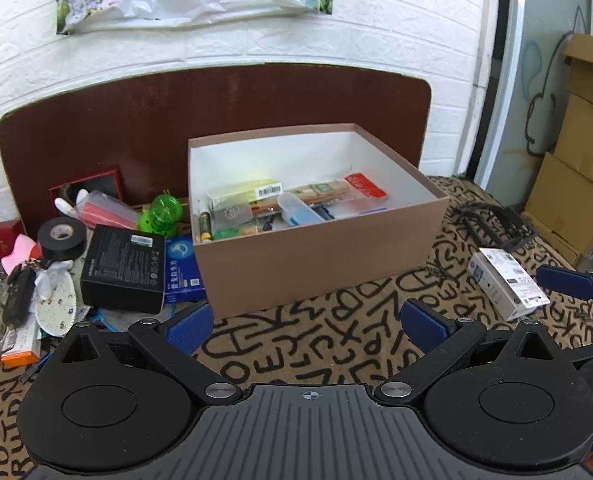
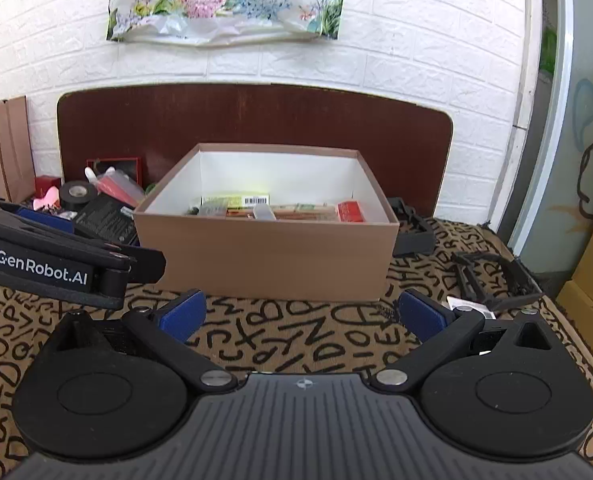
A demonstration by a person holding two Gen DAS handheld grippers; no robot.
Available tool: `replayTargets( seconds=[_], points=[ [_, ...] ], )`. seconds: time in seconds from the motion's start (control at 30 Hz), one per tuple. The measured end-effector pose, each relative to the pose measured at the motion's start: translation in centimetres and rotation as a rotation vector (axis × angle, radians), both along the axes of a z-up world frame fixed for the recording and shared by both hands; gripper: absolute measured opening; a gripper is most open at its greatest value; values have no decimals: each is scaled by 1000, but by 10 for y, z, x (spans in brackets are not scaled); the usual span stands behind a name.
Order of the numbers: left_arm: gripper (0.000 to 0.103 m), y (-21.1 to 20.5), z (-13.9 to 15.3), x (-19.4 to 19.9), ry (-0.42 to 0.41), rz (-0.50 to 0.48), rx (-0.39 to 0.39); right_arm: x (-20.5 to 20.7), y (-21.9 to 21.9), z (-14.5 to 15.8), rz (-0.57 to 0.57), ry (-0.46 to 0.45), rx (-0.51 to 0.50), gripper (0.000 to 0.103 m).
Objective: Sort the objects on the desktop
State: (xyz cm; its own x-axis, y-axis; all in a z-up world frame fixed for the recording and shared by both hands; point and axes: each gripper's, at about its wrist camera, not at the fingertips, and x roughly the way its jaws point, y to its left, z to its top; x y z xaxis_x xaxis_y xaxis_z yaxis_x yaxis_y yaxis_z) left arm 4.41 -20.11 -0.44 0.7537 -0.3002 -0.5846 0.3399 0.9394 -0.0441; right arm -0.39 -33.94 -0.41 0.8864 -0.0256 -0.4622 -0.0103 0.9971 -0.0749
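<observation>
Hovering before brown box [image 1: 320, 256]: left gripper [image 1: 308, 322], right gripper [image 2: 301, 314], fingers spread wide, holding nothing.

Home room: white brick wallpaper [image 2: 396, 60], floral bag [image 2: 224, 4], stacked cartons [image 1: 580, 140], letter-print tablecloth [image 2: 296, 336].

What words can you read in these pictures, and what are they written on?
"GenRobot.AI": white letters on the side of the left gripper, seen from the right wrist camera.
Black box: white print, too small to read.
Blue packet: characters too blurred to read.
White box: labels too small to read.
Yellow-green box in the brown box: a barcode, digits unreadable.
Patterned cloth: scattered black letters, no clear words.
</observation>
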Motion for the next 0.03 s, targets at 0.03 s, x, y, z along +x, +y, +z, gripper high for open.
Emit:
replayTargets(
  seconds=[0.03],
  points=[
    [103, -1, 0, 0, 0, -5, 3, 0, 1, -1, 2, 3, 3, 103]
  ],
)
